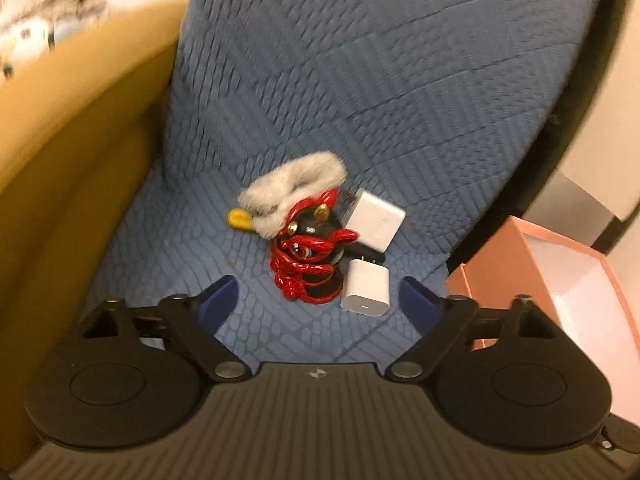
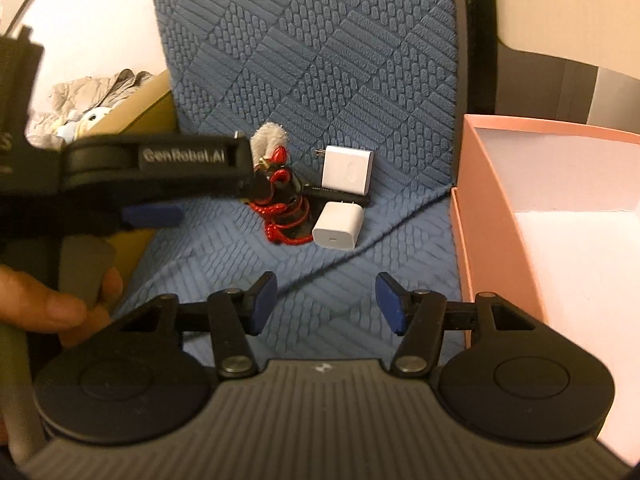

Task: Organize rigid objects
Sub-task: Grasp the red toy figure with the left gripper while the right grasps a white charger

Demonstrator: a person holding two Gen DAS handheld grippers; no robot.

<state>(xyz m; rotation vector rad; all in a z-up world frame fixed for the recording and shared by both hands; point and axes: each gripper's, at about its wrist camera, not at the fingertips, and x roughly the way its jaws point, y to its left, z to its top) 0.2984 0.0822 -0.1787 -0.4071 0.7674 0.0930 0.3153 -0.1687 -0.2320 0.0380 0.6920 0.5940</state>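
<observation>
Through my left camera, my left gripper stands wide open and empty just short of the red toy, the furry clip and two white chargers on the blue cushion. Through my right camera, my right gripper is partly open, empty (the pile well ahead), the pink box beside it.

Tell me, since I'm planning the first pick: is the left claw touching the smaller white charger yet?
Apart. The left wrist view shows blue cushion between the left claw and the smaller white charger.
</observation>
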